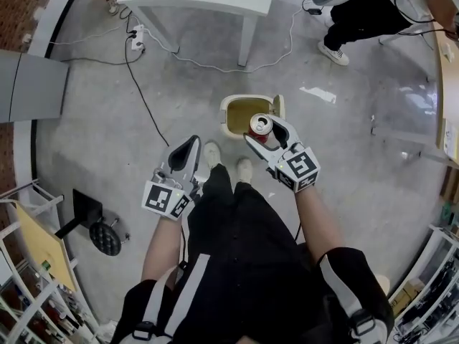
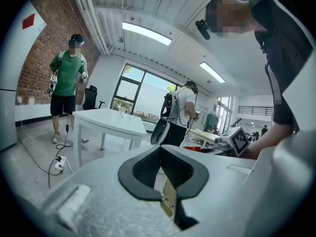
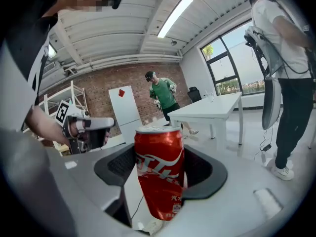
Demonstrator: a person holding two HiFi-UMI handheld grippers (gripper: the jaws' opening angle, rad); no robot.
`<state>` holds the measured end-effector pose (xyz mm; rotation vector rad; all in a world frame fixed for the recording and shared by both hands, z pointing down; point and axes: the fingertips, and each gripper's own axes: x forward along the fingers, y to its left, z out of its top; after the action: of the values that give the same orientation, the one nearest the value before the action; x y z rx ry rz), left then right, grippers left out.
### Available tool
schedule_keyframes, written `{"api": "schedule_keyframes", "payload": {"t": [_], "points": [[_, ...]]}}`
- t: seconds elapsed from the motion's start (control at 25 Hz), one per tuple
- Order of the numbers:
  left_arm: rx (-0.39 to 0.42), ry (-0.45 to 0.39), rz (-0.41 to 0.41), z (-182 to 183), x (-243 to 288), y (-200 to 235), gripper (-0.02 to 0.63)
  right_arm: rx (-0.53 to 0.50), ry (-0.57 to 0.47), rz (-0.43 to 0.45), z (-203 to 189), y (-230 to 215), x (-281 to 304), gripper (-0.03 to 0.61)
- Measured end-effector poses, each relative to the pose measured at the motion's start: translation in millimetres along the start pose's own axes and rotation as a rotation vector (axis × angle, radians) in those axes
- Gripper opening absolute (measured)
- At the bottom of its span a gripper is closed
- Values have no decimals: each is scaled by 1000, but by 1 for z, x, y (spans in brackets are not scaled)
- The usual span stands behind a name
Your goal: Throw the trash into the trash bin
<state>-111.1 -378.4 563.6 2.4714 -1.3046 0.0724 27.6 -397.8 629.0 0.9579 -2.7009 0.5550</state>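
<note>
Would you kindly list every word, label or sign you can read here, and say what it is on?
Red can: white script logo, only partly shown, unreadable; small print beneath too blurred.
Marker cube: black-and-white square pattern, no words.
Red diamond on white panel: no text.
Nothing else legible.

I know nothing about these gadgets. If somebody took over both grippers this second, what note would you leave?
Right gripper: shut on a red soda can, held roughly upright.
Left gripper: shut, empty.
Trash bin: on the floor ahead of the feet, lid open; in the head view the can overlaps its near right rim.
Done: can picked up and at the bin.
Left: move it over the opening, open the gripper, drop it in.
</note>
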Motion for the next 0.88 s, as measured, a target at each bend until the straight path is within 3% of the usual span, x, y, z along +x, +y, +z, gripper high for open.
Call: {"api": "schedule_keyframes", "payload": {"t": [0.28, 0.48, 0.88], "points": [[-21, -3, -19, 5, 9, 36, 0, 47, 127, -83, -52, -25, 61, 299], [-25, -11, -19, 7, 8, 61, 0, -23, 294, -93, -100, -34, 100, 301], [-59, 29, 13, -13, -18, 87, 0, -12, 579, -144, -195, -72, 137, 301]]}}
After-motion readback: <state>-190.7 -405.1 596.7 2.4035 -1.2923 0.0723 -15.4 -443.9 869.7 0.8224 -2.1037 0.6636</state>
